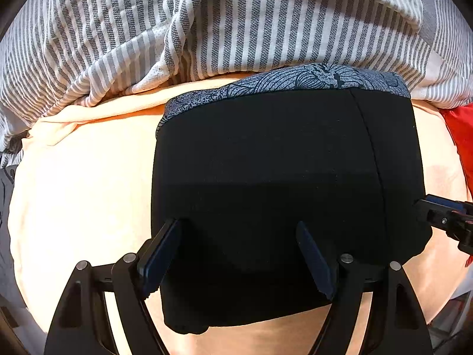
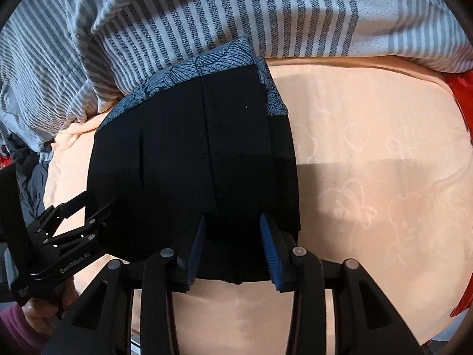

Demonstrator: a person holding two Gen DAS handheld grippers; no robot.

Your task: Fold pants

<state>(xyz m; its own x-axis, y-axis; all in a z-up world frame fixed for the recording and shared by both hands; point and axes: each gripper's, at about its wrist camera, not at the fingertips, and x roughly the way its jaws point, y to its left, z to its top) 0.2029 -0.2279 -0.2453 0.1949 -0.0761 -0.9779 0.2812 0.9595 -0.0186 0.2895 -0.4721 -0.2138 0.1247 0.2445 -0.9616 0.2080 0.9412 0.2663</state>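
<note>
Pants (image 1: 266, 177) folded flat; left gripper (image 1: 236, 254) spread wide, right gripper (image 2: 233, 248) half-spread, both over them, gripping nothing.

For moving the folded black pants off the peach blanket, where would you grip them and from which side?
Grip the folded black pants at the near edge, where the layers stack thick, coming from above on the camera side. The far patterned waistband butts against the striped bedding, so that side is crowded.

Black grippers (image 2: 232, 248) — blue pads, silver pins — purple sleeve (image 2: 14, 330)
</note>
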